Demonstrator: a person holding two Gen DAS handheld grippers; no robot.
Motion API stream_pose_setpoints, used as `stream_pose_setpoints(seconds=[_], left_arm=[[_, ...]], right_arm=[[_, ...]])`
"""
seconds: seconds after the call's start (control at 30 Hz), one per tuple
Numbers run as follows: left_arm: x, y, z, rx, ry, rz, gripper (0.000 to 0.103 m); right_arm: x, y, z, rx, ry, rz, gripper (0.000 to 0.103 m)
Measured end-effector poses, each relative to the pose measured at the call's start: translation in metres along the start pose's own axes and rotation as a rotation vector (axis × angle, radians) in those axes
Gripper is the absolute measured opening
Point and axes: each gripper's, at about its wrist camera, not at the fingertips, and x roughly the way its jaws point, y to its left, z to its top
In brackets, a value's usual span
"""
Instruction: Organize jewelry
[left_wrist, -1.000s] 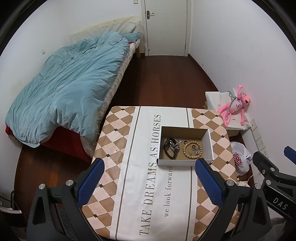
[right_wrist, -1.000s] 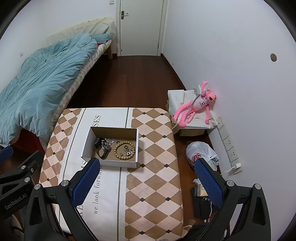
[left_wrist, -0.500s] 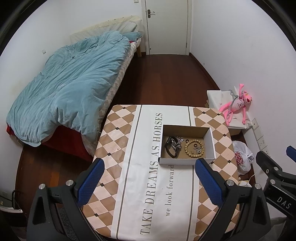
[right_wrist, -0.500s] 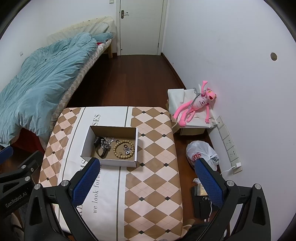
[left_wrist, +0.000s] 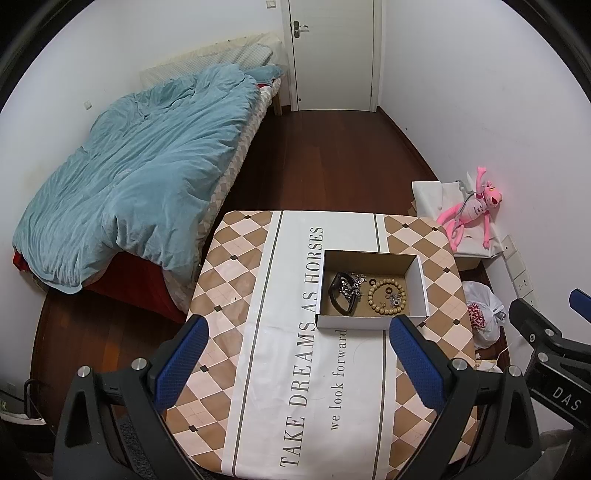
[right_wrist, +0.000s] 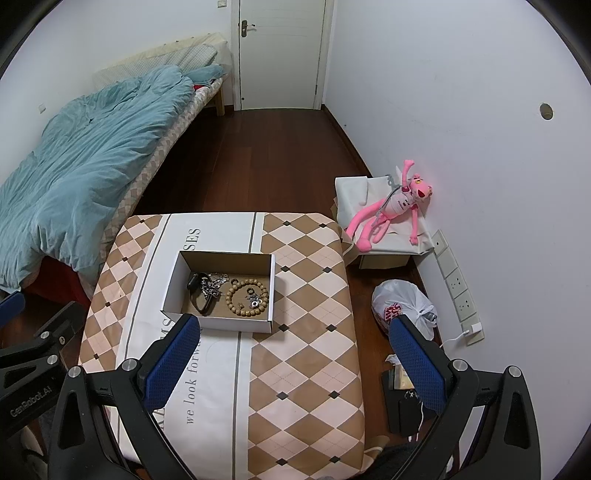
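Note:
A white cardboard box (left_wrist: 421, 284) (right_wrist: 173, 280) sits on the checkered table (left_wrist: 236, 266) (right_wrist: 314, 295). In it lie a wooden bead bracelet (left_wrist: 386, 296) (right_wrist: 246, 297), a black band (left_wrist: 338, 295) (right_wrist: 197, 295), a silver chain (left_wrist: 352, 283) (right_wrist: 214, 282) and small rings. My left gripper (left_wrist: 299, 332) is open and empty, held high above the table's near side. My right gripper (right_wrist: 295, 332) is open and empty, held high over the table's right half. Both are well clear of the box.
A bed with a blue duvet (left_wrist: 136, 177) stands to the left. A pink plush toy (right_wrist: 391, 206) lies on a covered box by the right wall. A white plastic bag (right_wrist: 402, 306) and dark items lie on the floor to the right. A door (left_wrist: 332, 51) is at the back.
Both grippers have drifted slightly up and back, so the table and box sit a little lower in view. The jaws stay open. Nothing in the box moved.

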Motion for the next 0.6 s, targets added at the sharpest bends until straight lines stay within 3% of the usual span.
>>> stream_pose_setpoints(seconds=[0.6], left_arm=[[-0.0033,-0.0001,0.0016,0.002,-0.003,0.003,0.1]], right_arm=[[-0.0002,0.0038,-0.0002,-0.002,0.002,0.006,0.103]])
